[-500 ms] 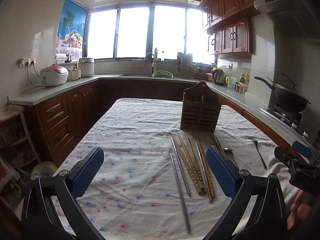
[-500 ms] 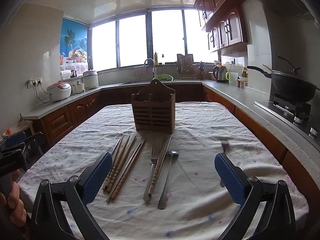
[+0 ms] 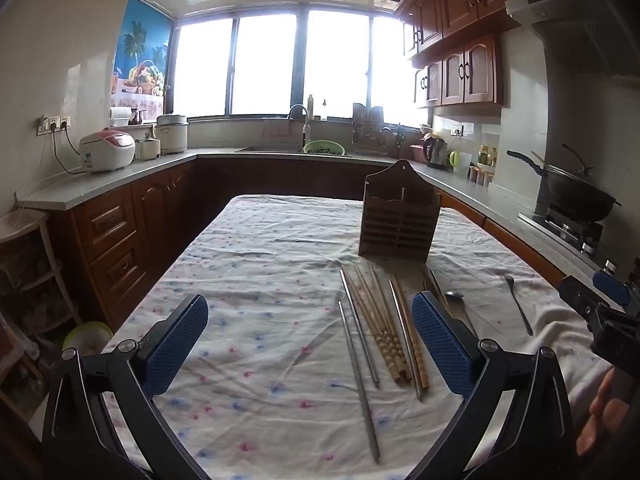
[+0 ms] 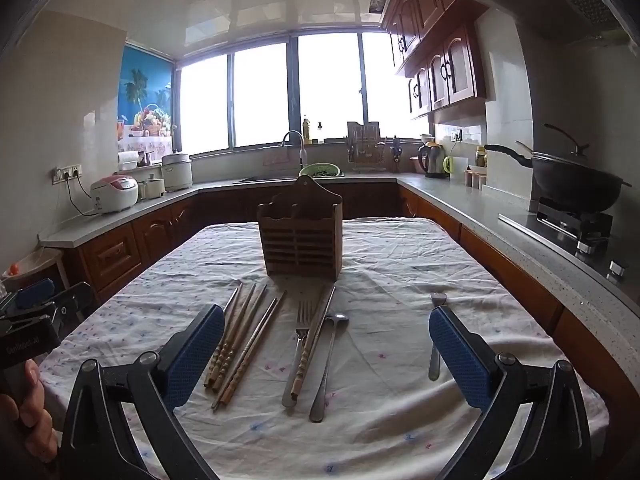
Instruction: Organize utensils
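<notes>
A brown wooden utensil holder (image 4: 301, 236) (image 3: 399, 216) stands upright on the cloth-covered table (image 4: 400, 264). In front of it lie several wooden chopsticks (image 4: 236, 340) (image 3: 384, 328), a metal fork (image 4: 298, 348) under one wooden chopstick (image 4: 314, 344), and a spoon (image 4: 328, 364). Two metal chopsticks (image 3: 358, 356) lie at the left of the row. A second fork (image 4: 435, 336) (image 3: 516, 304) lies apart on the right. My left gripper (image 3: 310, 344) and right gripper (image 4: 326, 354) hover open above the near table, holding nothing.
Countertops run around the room, with a rice cooker (image 3: 107, 151) on the left, a sink (image 3: 296, 148) at the back and a wok (image 4: 576, 186) on the stove at right. A hand (image 4: 24, 404) holds the other gripper's handle at each view's edge.
</notes>
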`<act>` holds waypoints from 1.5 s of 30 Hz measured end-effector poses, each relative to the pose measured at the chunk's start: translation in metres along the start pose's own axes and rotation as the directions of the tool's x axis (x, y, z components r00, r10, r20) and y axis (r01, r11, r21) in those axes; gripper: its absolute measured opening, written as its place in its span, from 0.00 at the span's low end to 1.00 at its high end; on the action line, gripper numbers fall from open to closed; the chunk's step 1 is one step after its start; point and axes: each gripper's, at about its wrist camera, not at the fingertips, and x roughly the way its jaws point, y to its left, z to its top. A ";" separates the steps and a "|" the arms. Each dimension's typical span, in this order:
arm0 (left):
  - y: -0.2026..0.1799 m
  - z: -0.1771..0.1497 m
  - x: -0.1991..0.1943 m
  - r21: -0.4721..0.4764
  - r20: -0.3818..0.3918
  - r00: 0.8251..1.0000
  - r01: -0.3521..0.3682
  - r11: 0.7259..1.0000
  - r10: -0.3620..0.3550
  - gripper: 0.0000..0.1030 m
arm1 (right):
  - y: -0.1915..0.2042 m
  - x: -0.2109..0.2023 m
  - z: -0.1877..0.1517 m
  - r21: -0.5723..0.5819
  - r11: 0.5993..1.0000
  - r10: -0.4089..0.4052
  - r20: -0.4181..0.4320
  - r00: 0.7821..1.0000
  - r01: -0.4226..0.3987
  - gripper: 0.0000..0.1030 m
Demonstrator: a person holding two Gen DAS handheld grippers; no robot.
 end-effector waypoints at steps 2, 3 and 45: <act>-0.001 0.000 -0.001 0.001 0.001 1.000 0.000 1.000 0.000 1.00 | -0.001 0.000 0.001 0.001 1.000 0.000 0.003 1.000 0.000 1.00; -0.001 0.001 -0.001 0.002 0.000 1.000 0.001 1.000 -0.001 1.00 | -0.001 0.000 0.001 0.001 1.000 -0.001 0.003 1.000 0.001 1.00; 0.001 0.001 0.003 0.002 -0.003 1.000 -0.002 1.000 0.002 1.00 | 0.001 0.004 0.001 0.005 1.000 0.022 0.009 1.000 -0.023 1.00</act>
